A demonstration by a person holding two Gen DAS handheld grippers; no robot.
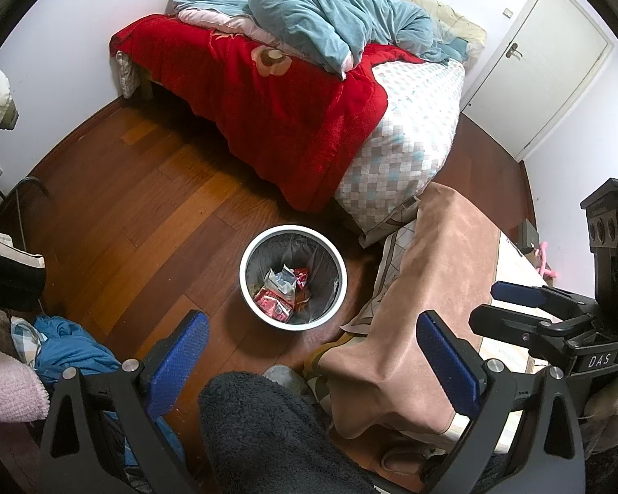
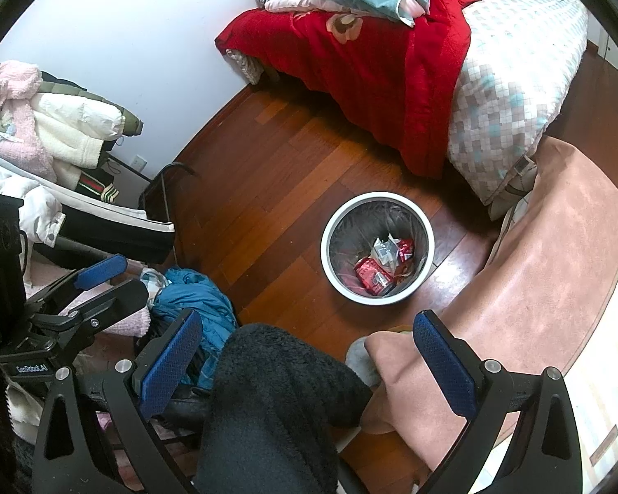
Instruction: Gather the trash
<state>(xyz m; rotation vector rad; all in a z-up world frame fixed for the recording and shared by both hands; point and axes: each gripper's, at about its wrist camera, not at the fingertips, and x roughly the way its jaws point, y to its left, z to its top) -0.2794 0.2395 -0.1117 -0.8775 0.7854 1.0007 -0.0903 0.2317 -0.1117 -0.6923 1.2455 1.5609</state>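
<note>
Inside the bin (image 1: 249, 276) wrappers (image 1: 282, 290) are already lying — above it, left gripper (image 1: 311, 364) and right gripper (image 2: 307, 364) are hovering spread and empty, suggesting little remaining.

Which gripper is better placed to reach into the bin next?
Marginally the right gripper: the bin sits closer in its view. Left gripper is also open and empty, so it's close.
</note>
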